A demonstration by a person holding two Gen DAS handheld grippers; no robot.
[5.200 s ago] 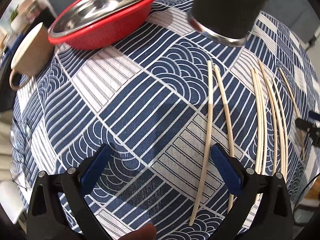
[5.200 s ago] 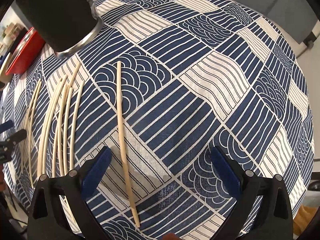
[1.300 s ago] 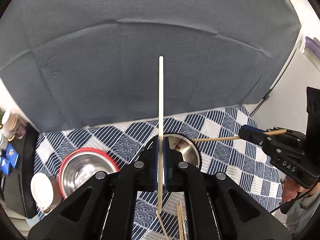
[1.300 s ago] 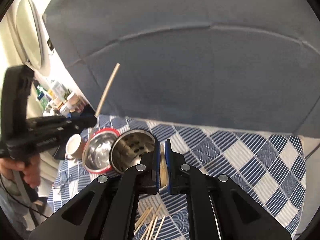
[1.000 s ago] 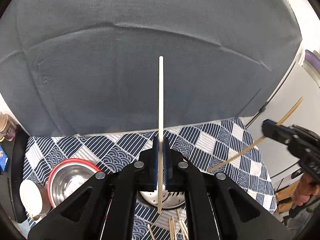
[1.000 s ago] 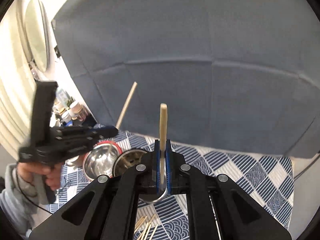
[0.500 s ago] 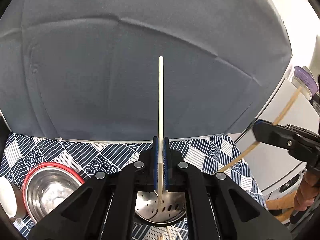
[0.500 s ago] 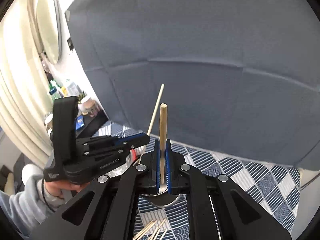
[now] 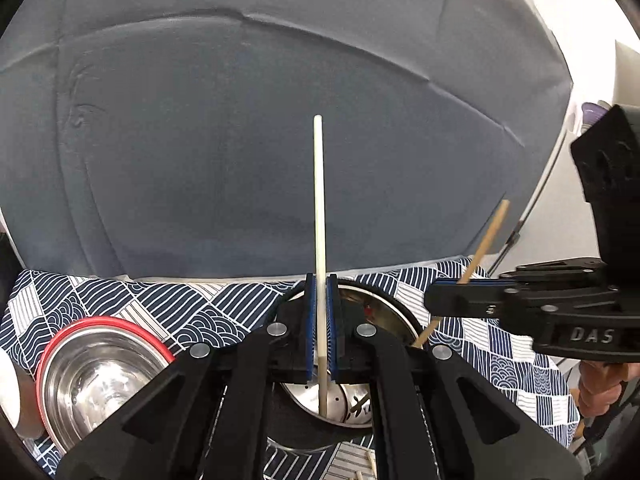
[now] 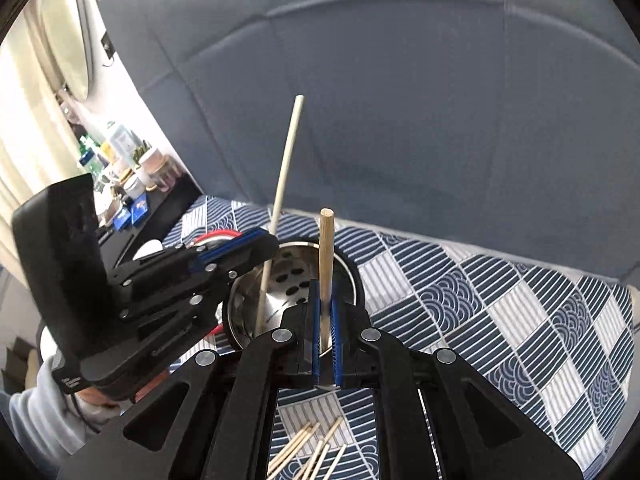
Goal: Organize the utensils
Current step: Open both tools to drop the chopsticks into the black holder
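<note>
Patterned tablecloth, grey sofa behind: both chopsticks over the holder.
Left gripper pinches pale chopstick, right gripper pinches wooden chopstick; both upright, lower-centre frame, tips inside perforated steel holder, presumably for dropping in.

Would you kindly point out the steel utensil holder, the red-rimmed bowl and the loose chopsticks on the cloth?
steel utensil holder [image 10: 288,276], right wrist view, perforated inner wall.
red-rimmed bowl [image 9: 60,350], left wrist view, red rim.
loose chopsticks [image 10: 298,446], right wrist view, middle of one stick.

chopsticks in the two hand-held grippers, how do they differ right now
The left hand-held gripper holds a pale, whitish chopstick near its lower end, most of it showing above. The right hand-held gripper holds a tan chopstick, less showing above. Both stand roughly upright, lower ends in the perforated metal holder.
</note>
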